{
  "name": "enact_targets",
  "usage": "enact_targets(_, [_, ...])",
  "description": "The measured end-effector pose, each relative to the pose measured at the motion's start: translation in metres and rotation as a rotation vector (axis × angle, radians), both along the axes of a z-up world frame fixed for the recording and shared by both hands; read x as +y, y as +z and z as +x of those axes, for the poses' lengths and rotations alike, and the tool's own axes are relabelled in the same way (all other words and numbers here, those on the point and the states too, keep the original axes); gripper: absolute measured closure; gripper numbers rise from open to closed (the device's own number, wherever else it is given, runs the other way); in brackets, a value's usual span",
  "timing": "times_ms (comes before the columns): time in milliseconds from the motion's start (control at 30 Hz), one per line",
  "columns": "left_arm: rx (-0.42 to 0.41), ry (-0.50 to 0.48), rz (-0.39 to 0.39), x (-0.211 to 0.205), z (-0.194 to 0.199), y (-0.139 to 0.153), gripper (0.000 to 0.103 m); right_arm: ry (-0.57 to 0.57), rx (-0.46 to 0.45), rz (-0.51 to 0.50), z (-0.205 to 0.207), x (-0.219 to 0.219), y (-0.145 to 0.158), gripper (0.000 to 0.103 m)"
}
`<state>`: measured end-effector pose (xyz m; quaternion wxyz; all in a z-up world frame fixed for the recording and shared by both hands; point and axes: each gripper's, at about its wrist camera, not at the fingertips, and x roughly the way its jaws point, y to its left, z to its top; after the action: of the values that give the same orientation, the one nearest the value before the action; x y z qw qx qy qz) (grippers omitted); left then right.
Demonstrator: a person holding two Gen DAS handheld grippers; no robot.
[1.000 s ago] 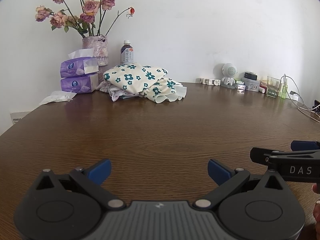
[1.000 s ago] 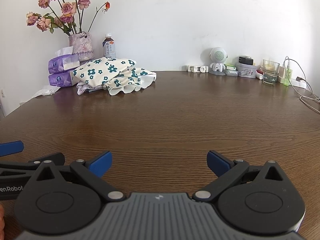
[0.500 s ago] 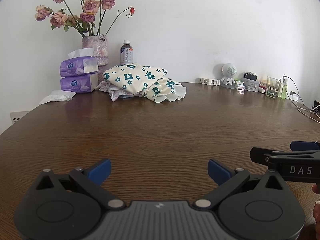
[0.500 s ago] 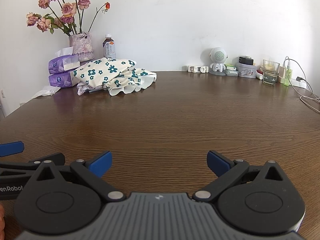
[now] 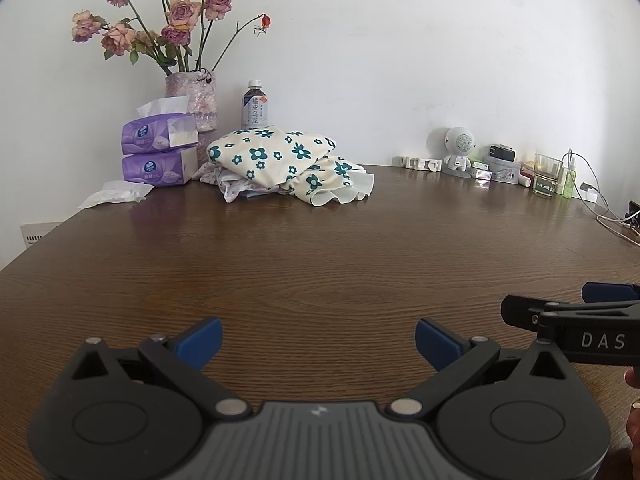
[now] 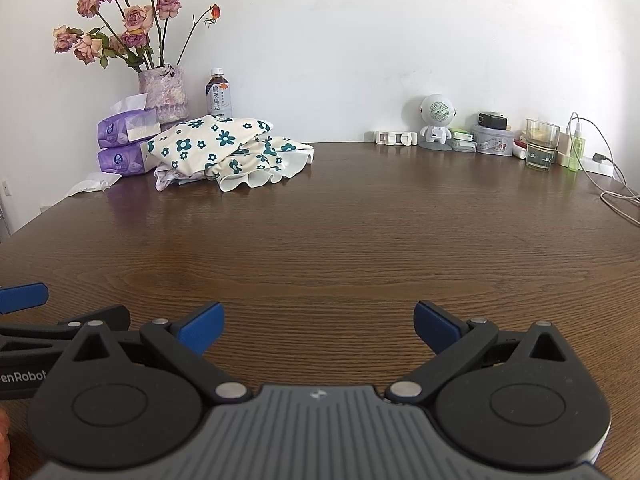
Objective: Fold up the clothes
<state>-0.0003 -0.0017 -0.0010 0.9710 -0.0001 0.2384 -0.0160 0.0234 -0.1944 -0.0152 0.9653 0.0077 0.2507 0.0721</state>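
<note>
Lying heaped, floral clothes point(image 5: 276, 160), long axis left-right, ruffle pointing right

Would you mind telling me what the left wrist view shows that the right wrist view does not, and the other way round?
Only the left wrist view shows the right gripper from the side, lettered DAS, at its right edge.

Only the right wrist view shows the left gripper from the side at its left edge.

Both show the flowered clothes heaped at the far side of the table, the tissue packs, the vase, the bottle and the glass. Each camera's own gripper is open and empty.
</note>
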Motion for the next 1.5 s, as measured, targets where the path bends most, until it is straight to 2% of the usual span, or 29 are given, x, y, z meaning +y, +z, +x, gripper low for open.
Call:
enact_targets(1400, [0.000, -0.015, 0.010, -0.0015, 0.0017, -0.0003, 0.000, -0.004, 0.009, 0.004, 0.0018, 0.0003, -0.0016, 0.000])
enact_targets(1500, [-0.006, -0.046, 0.009, -0.0017, 0.0021, -0.0002, 0.000, -0.004, 0.009, 0.004, 0.0020, 0.0005, -0.0016, 0.000])
